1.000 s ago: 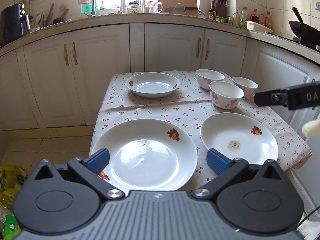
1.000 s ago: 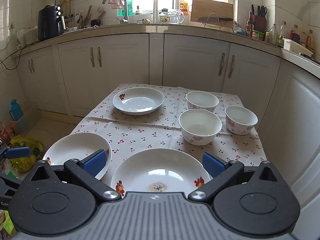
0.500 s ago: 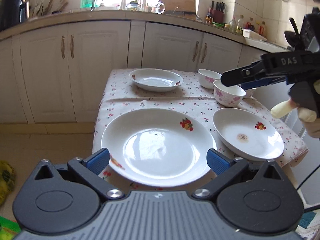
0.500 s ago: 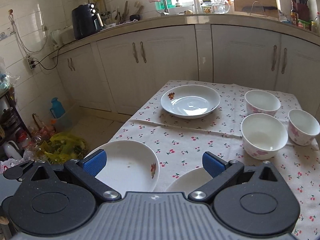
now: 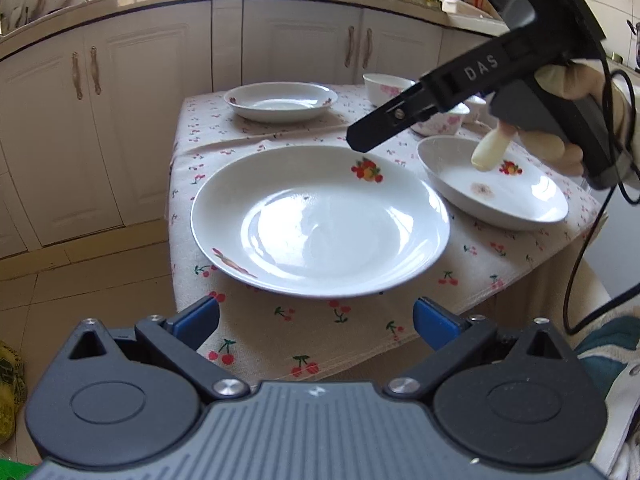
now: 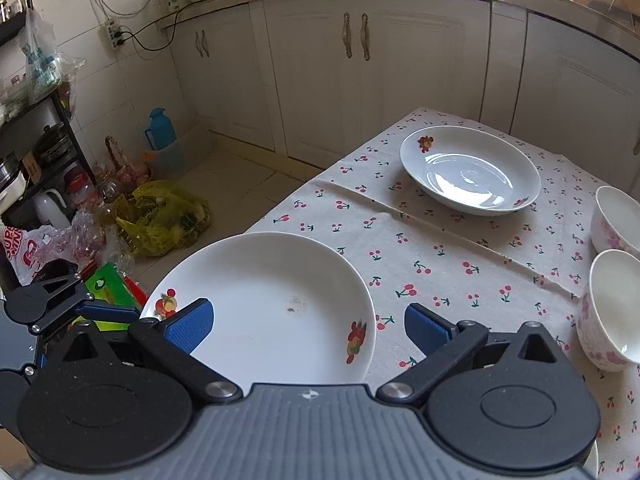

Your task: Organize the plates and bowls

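A large white plate (image 5: 320, 220) with fruit prints lies at the near left corner of the cherry-print tablecloth (image 5: 304, 344). My left gripper (image 5: 316, 320) is open just short of its near rim, at the table's edge. My right gripper (image 6: 308, 328) is open above the same plate (image 6: 272, 304); in the left wrist view its black fingers (image 5: 400, 114) hang over the plate's far right rim. A stained plate (image 5: 492, 188) lies to the right and a third plate (image 6: 468, 168) at the far side. Two flowered bowls (image 6: 612, 312) (image 6: 616, 220) stand at the right.
A gloved hand (image 5: 560, 148) holds the right gripper above the stained plate, with a cable trailing off it. White cabinets (image 6: 360, 80) run behind the table. On the floor to the left are a yellow bag (image 6: 160, 216), a blue flask (image 6: 160, 130) and a cluttered shelf (image 6: 36, 152).
My right gripper has swung left from the stained plate to above the large plate. My left gripper has dropped lower and closer to that plate's near rim. No dish has moved.
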Demonstrator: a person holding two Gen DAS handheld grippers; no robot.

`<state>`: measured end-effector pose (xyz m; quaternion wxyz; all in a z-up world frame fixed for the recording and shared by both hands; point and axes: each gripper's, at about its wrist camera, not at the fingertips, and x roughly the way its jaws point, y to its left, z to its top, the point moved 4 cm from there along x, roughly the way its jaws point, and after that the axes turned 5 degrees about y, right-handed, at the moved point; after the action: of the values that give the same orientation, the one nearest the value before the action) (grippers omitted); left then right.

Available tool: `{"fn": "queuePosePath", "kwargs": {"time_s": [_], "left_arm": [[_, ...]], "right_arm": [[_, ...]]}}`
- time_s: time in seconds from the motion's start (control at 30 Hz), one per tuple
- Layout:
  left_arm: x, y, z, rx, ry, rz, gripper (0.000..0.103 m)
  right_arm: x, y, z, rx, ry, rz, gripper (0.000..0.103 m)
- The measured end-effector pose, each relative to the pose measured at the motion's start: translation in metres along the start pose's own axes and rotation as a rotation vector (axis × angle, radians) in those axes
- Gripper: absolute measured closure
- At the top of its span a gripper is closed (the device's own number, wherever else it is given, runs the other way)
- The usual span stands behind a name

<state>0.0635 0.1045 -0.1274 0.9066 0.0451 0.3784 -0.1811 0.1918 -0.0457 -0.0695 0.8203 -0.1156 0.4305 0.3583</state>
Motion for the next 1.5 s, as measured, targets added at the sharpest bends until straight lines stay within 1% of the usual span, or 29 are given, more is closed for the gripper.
{"fn": "queuePosePath", "kwargs": {"time_s": [0.1,0.23,0.4,0.5,0.7,0.9,1.1,1.3,1.5], "left_arm": [[0.003,0.002,0.001,0.020,-0.002,-0.020,0.001],[0.012,0.003,0.002,0.046,0.025,-0.040,0.001],[0.017,0.003,0.006,0.075,0.029,-0.070,0.001],[0.021,0.004,0.009,0.083,0.033,-0.071,0.001],[0.022,0.008,0.015,0.069,0.026,-0.093,0.001],[0.025,0.009,0.018,0.077,0.044,-0.088,0.001],[0.030,0.011,0.027,0.075,0.075,-0.100,0.001],[0.040,0.015,0.055,0.115,0.051,-0.100,0.001],[0.062,0.018,0.080,0.149,0.048,-0.120,0.001]], "right_arm": [[0.013,-0.006,0.002,0.007,0.047,0.030,0.004],[0.025,-0.014,0.002,0.017,0.094,0.055,0.011],[0.036,-0.022,0.005,0.043,0.138,0.096,0.016],[0.043,-0.025,0.008,0.051,0.153,0.114,0.017],[0.052,-0.029,0.013,0.071,0.176,0.164,0.026],[0.054,-0.033,0.015,0.105,0.184,0.205,0.027],[0.050,-0.036,0.020,0.109,0.174,0.194,0.028],[0.043,-0.053,0.035,0.124,0.128,0.163,0.028],[0.045,-0.079,0.047,0.161,0.101,0.123,0.028]]}}
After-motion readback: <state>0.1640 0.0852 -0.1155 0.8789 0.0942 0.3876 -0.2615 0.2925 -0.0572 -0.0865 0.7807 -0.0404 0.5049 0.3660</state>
